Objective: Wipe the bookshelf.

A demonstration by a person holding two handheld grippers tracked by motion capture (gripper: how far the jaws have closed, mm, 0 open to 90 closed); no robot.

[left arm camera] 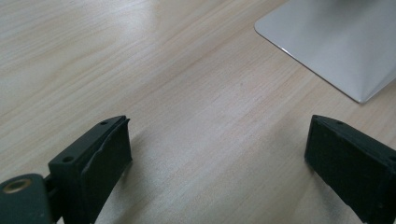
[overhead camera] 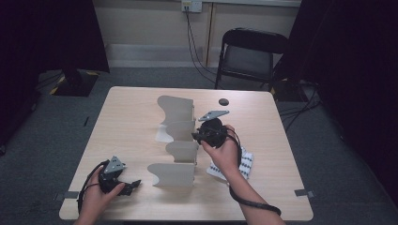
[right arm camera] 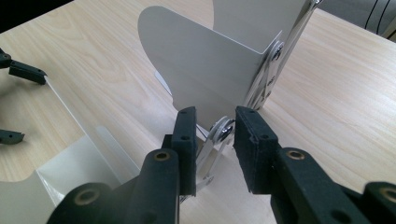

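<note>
At the centre of the high view stands a folding file rack of pale grey metal plates joined by a silver scissor-link spine (overhead camera: 180, 143), its four curved dividers set in a row from the upper middle of the frame down toward the lower middle. It rests on the light wood-grain worktop (overhead camera: 131, 117). In the right gripper view the hinged silver links of the spine (right arm camera: 219, 135) sit between the two black fingers, at the centre of the frame, with a divider plate (right arm camera: 205, 70) rising just behind them.

The right gripper (overhead camera: 201, 134) is pressed up against the right side of the rack, about halfway along the row. Its fingers (right arm camera: 187, 140) stand narrowly apart around the links; a thin gap shows on either side, so whether the pads actually press on the metal cannot be told.

The left gripper (overhead camera: 131, 186) lies low at the lower left of the high view, near the front divider but apart from it. In the left gripper view its fingers (left arm camera: 100, 154) are spread wide with nothing but bare worktop between them, and a corner of a pale plate (left arm camera: 336, 42) shows at the upper right.

Beside the right forearm, right of the rack, lies a white cloth with black dots (overhead camera: 244, 164). A small dark round disc (overhead camera: 224, 101) sits near the far edge, and a black folding chair (overhead camera: 251, 54) stands beyond the worktop.
</note>
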